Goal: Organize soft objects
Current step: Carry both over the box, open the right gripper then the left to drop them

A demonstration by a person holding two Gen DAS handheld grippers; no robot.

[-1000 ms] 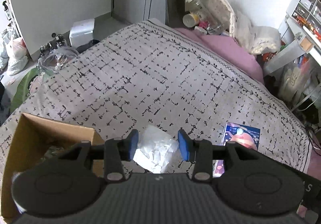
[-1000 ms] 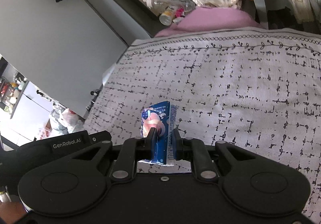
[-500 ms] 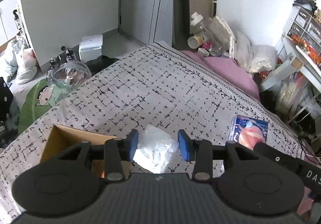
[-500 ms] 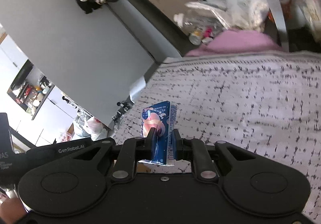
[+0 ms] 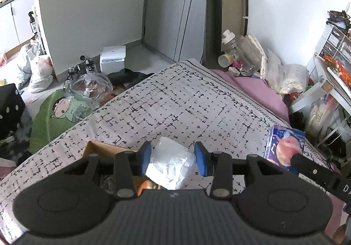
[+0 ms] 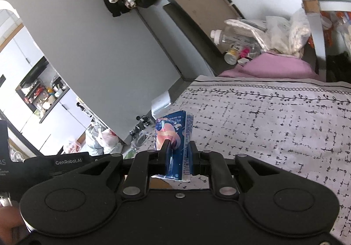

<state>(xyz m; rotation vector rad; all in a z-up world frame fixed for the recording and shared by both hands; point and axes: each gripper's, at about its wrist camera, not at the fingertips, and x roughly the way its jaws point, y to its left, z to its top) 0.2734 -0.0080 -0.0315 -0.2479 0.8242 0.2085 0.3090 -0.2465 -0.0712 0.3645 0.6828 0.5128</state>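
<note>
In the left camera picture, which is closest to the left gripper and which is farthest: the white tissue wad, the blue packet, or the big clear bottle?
1. White tissue wad, between the left gripper's fingers.
2. Blue packet, off to the right, in the other gripper.
3. Big clear bottle, far end of the bed, by the wall.

A bed [image 5: 175, 108] under a white, black-flecked cover; beyond the jaws, pink bedding [image 5: 252, 87] at its far end; a cardboard box [image 5: 103, 149] on it just under the left jaws.
</note>
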